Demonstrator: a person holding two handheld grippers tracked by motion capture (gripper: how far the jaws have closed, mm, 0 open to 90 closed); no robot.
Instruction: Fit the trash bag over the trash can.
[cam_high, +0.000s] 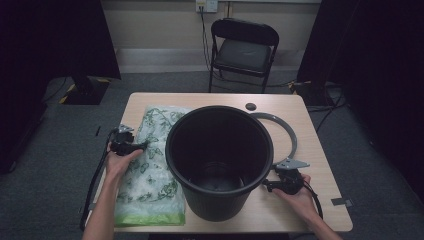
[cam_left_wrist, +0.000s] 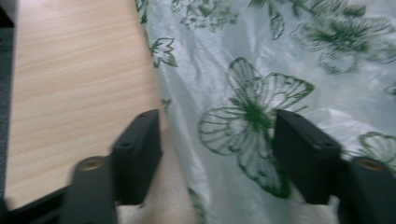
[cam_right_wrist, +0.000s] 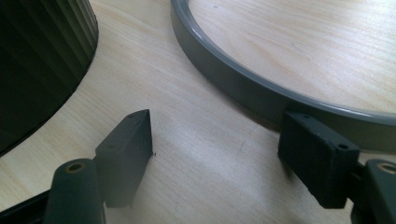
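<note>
A clear plastic bag (cam_high: 150, 165) printed with green leaves and butterflies lies flat on the left part of the wooden table (cam_high: 280, 210). My left gripper (cam_high: 142, 146) rests at the bag's left edge, pointing right. In the left gripper view its jaws (cam_left_wrist: 217, 135) stand apart astride the bag (cam_left_wrist: 280, 56) edge, not pressing it. A large black bucket (cam_high: 220, 160) stands upright mid-table. A grey ring (cam_high: 290, 135) lies flat behind it to the right. My right gripper (cam_high: 265, 186) is open over bare wood between the bucket (cam_right_wrist: 37, 60) and the ring (cam_right_wrist: 243, 88).
A small grey round cap (cam_high: 250, 106) lies near the table's far edge. A bit of tape (cam_high: 342, 202) sits at the right edge. Beyond the table stands a black folding chair (cam_high: 243, 50), with cables on the floor.
</note>
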